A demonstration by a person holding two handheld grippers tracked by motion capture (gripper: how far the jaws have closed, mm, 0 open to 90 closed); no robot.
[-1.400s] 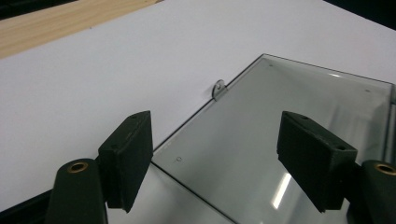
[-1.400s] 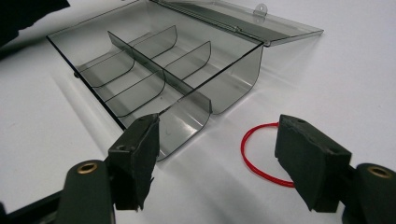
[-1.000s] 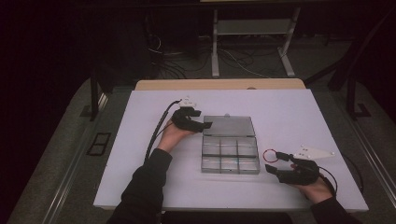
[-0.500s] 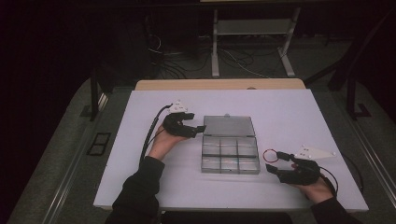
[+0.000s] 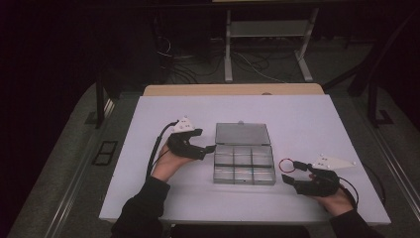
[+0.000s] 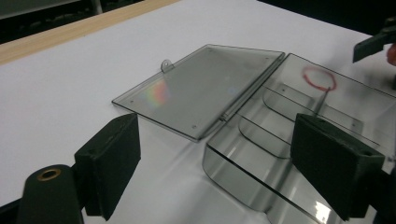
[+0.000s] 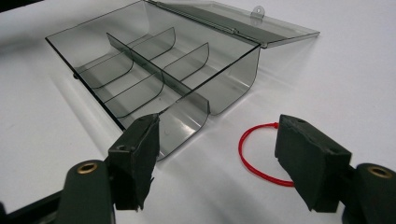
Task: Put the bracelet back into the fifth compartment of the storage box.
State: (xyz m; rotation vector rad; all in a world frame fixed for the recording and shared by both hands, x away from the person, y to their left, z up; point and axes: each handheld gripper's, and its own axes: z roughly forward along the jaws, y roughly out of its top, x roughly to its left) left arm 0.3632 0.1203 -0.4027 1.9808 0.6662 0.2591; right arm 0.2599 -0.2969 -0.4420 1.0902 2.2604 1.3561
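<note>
Clear plastic box [image 5: 244, 165], smoky and rectangular, lay mid-tabletop [image 5: 148, 119] with curved dividers forming six compartments and its hinged lid [image 5: 242, 133] flat open at 12 o'clock. Left gripper [image 5: 210, 148], jaws just widened and empty, at 9 o'clock. Right gripper [image 5: 291, 171], jaws wide, straddled a thin red loop [image 7: 261, 154] at 3 o'clock.

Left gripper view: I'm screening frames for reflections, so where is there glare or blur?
Left gripper view: a rainbow sheen on the clear plastic compartment box's open lid; the red elastic loop looks smeared through its wall. High view: dim surroundings, evenly lit white table.
</note>
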